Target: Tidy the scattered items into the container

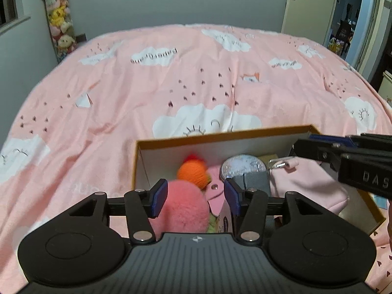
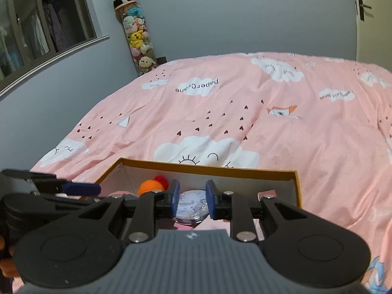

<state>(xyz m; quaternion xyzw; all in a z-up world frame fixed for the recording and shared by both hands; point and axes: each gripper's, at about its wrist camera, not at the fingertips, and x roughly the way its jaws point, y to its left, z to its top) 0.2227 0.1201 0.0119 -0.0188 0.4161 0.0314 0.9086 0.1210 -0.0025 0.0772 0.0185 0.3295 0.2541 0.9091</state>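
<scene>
Toys fill the box [image 1: 220,136] on the bed [image 1: 171,78], where the left gripper [image 1: 196,197] and right gripper [image 2: 191,199] hover with jaws released, and a careless withdrawal could snag the pink pompom [image 1: 181,205] out again.

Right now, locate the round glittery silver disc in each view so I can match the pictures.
Left wrist view: round glittery silver disc right of centre, against the box's far wall.
Right wrist view: disc low centre, seen between the right gripper's blue pads.
Shared landmark: orange knitted ball, left of it.
</scene>
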